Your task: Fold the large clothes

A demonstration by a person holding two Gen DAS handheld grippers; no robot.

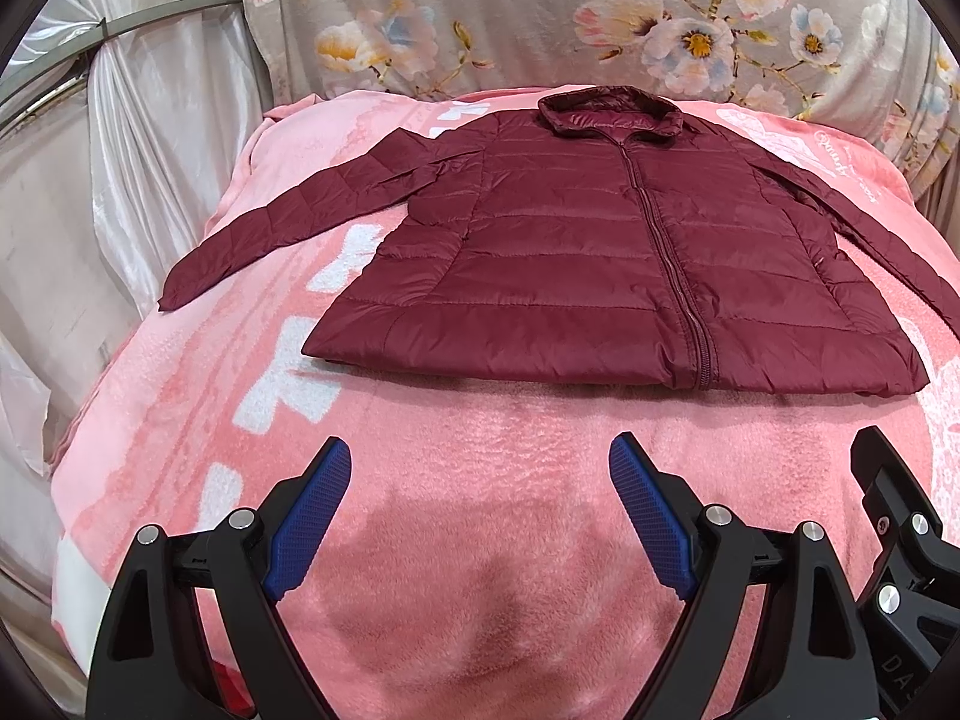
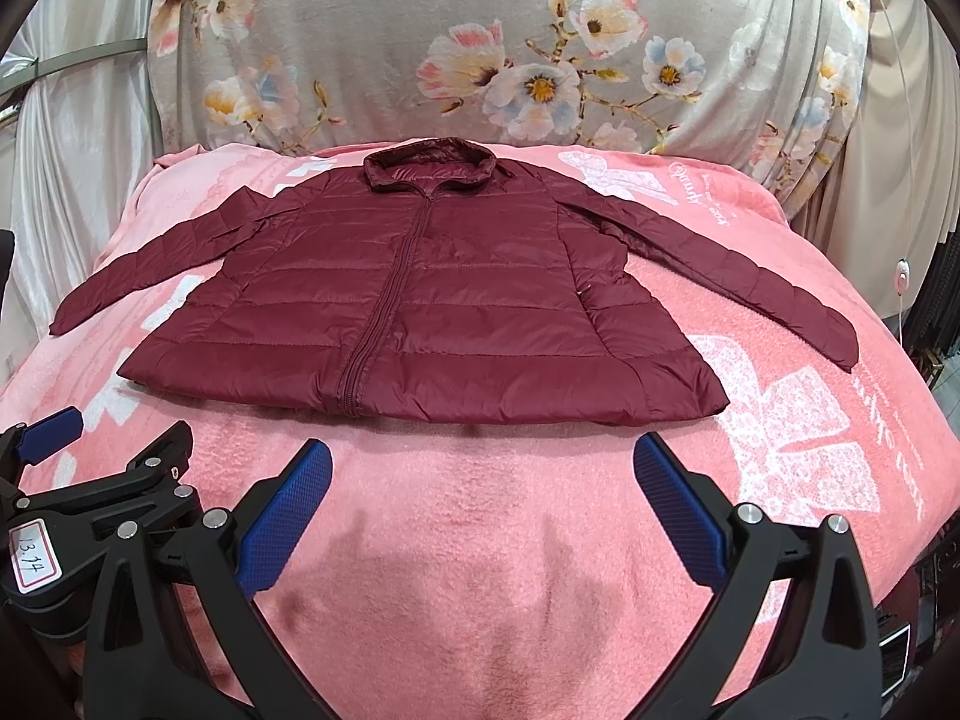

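Note:
A dark red quilted jacket (image 1: 570,252) lies flat and zipped on a pink blanket (image 1: 480,480), collar at the far end, both sleeves spread out to the sides. It also shows in the right wrist view (image 2: 456,312). My left gripper (image 1: 480,456) is open and empty, hovering over the blanket just short of the jacket's hem. My right gripper (image 2: 483,456) is open and empty too, likewise short of the hem. The right gripper's body shows at the right edge of the left wrist view (image 1: 900,540); the left gripper's body shows at the left of the right wrist view (image 2: 90,492).
A grey floral cloth (image 1: 540,18) hangs behind the bed. White satin drapes (image 1: 120,180) hang at the left. A white cord with a small round switch (image 2: 900,279) hangs at the right, beside the bed's edge.

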